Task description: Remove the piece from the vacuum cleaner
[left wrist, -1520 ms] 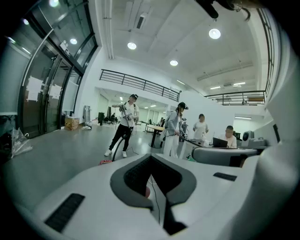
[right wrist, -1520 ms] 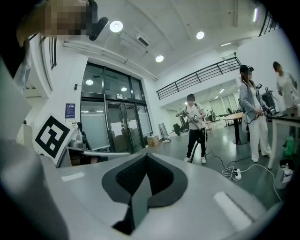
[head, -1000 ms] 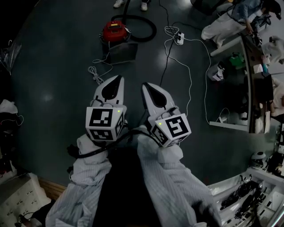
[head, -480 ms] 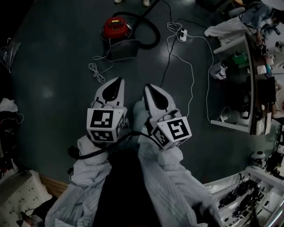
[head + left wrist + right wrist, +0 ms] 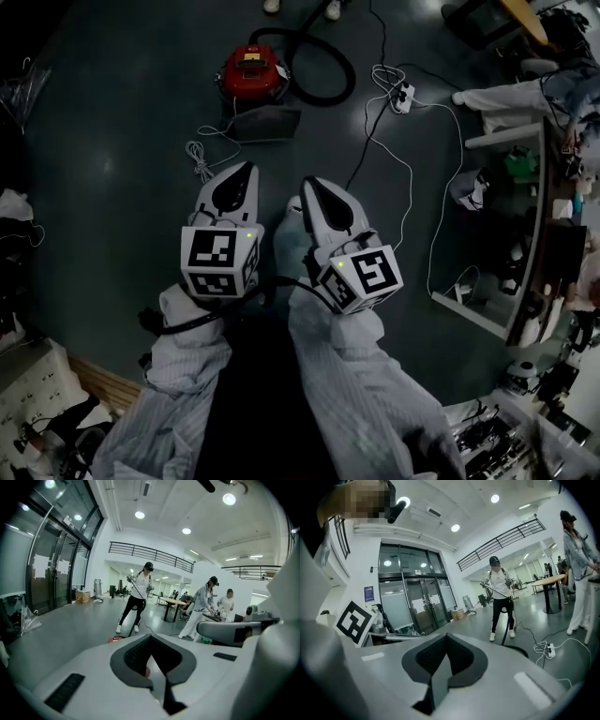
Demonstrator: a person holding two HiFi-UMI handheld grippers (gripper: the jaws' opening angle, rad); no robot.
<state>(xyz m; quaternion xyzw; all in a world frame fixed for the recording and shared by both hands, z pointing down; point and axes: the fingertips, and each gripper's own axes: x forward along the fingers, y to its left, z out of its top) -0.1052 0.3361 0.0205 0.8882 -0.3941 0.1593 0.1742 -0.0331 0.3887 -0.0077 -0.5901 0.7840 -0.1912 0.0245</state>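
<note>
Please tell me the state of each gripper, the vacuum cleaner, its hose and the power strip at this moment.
left gripper: shut, empty, held above the floor.
right gripper: shut, empty, beside the left one.
vacuum cleaner: standing on the floor, not touched by either gripper.
hose: looped on the floor beside the cleaner.
power strip: lying on the floor, away from both grippers.
</note>
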